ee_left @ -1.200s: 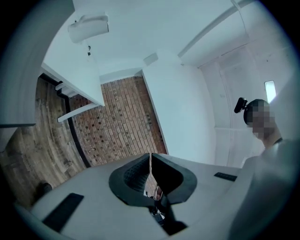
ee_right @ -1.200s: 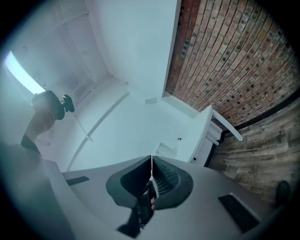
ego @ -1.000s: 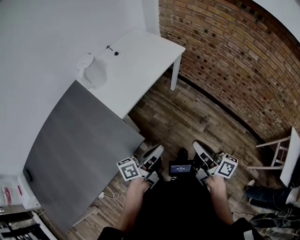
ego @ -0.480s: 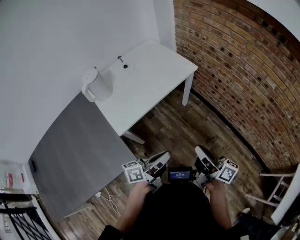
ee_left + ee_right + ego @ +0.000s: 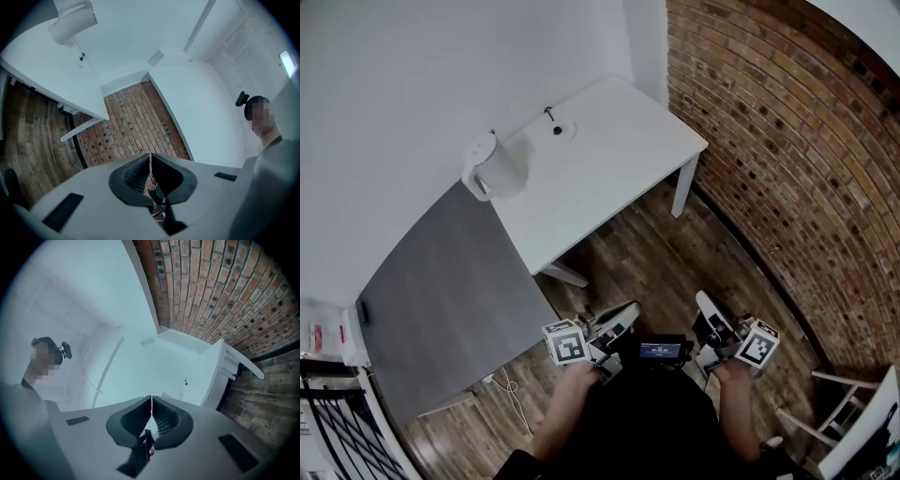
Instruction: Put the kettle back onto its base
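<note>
A white kettle [image 5: 500, 166] stands at the back left of a white table [image 5: 609, 178], beside the wall. Its round white base [image 5: 557, 130] with a dark centre lies to the kettle's right, apart from it. My left gripper [image 5: 622, 313] and right gripper [image 5: 705, 306] are held close to my body over the wooden floor, far short of the table. Both are shut with nothing between the pads. In the left gripper view the kettle [image 5: 72, 24] shows at the top left, well beyond the gripper [image 5: 150, 161]. The right gripper view shows its closed gripper [image 5: 151, 405] and the table [image 5: 206, 362].
A grey tabletop [image 5: 441, 291] adjoins the white table on the left. A brick wall [image 5: 787, 150] runs along the right. A white chair [image 5: 853, 422] stands at the lower right. A cable [image 5: 508, 386] lies on the wooden floor [image 5: 656, 262] near the grey table.
The table and kettle have shifted right and down in the head view and look closer. Both grippers stay shut and held near the body.
</note>
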The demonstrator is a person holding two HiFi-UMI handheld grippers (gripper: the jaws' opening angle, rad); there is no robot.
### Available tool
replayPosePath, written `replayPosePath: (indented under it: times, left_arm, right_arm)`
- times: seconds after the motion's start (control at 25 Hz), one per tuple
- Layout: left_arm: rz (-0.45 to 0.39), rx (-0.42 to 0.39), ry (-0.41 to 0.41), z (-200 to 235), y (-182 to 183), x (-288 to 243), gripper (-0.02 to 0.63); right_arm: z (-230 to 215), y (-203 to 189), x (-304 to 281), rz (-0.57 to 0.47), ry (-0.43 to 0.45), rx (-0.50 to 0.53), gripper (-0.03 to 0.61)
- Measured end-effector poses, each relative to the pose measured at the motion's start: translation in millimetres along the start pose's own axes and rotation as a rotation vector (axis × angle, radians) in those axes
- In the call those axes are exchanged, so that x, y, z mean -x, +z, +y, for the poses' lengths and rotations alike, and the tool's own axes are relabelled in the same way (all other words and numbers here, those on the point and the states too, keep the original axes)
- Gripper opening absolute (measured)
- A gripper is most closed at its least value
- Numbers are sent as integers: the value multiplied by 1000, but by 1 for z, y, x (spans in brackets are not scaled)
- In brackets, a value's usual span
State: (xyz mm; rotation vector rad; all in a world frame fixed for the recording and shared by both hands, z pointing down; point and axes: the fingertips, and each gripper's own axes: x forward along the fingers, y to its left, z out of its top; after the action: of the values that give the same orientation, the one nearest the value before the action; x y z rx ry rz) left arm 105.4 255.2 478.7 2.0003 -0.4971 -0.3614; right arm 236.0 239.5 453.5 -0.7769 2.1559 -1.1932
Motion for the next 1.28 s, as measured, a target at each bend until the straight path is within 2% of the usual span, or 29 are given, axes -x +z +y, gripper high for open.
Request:
replayPosePath:
  times: [0.16,0.28,0.56,0.84,1.08,1.28]
  left_arm:
    - [-6,33,-21,20,17,-21,28]
    - [-30,58,-44,38,43,-42,27]
    - [-62,13,-69,57,126,-70,27]
    - [-153,45,-33,91,181,-48,26]
    - [-254,30,16,104,217,-26,28]
    - [-343,32,109,125,235,-17,27]
  right_arm:
    - [-14,8,-17,17,-17,-3,17]
    - [-29,26,-33,20,-45,2,15]
    - [-48,65,-114,95,-53,82,17]
    - [-52,55,-193,198,-19,73,17]
    - [-62,55,-233,265,27,40,17]
    - [-75,61,-269,337,96,-1,17]
